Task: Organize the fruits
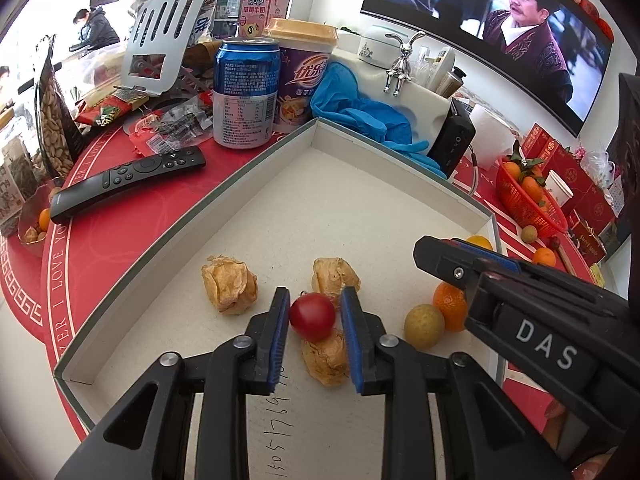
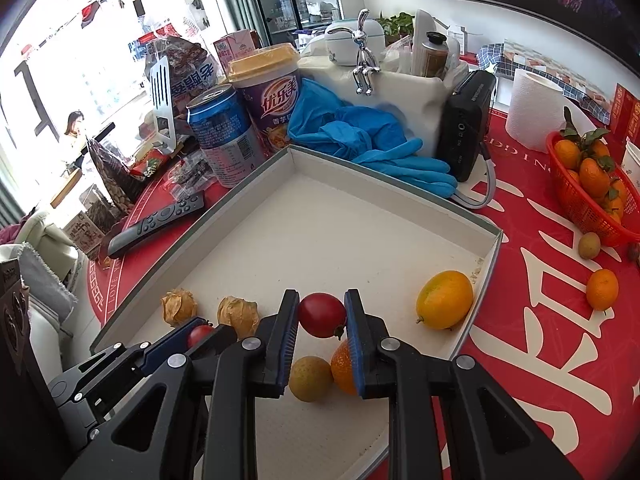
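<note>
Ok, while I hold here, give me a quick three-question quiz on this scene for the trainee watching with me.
1. True or false: the right gripper has its pads pressed on a cherry tomato.
2. In the left wrist view, how many papery-husked fruits lie in the box? A) two B) three C) five
3. What container outside the box holds the leafy mandarins?

Key: 1 true. 2 B. 3 the red basket.
</note>
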The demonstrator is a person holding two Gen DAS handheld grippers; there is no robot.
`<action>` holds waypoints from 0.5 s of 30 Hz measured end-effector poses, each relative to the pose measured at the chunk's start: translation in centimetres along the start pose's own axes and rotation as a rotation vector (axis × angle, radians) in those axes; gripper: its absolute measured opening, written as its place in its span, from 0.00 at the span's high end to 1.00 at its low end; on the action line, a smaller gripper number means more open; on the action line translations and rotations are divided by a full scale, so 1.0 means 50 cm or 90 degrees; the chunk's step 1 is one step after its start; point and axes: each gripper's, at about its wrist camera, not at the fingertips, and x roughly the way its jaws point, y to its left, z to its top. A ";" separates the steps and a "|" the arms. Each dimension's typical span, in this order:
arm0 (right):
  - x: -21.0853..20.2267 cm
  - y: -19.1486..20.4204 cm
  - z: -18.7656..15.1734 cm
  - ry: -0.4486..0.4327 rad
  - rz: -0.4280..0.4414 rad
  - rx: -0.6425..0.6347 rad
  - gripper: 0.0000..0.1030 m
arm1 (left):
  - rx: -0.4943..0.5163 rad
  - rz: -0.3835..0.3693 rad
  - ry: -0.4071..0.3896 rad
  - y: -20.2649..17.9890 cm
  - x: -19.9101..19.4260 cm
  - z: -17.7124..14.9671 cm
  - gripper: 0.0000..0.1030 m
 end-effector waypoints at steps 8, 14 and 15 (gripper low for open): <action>-0.027 -0.010 0.013 -0.035 0.000 0.019 0.23 | -0.008 0.008 -0.031 0.001 -0.019 0.003 0.18; -0.054 -0.034 0.016 -0.051 -0.015 0.053 0.00 | -0.003 -0.010 -0.037 -0.010 -0.027 0.004 0.18; -0.062 -0.039 0.013 -0.055 -0.026 0.051 0.00 | -0.001 -0.015 -0.042 -0.015 -0.031 0.003 0.18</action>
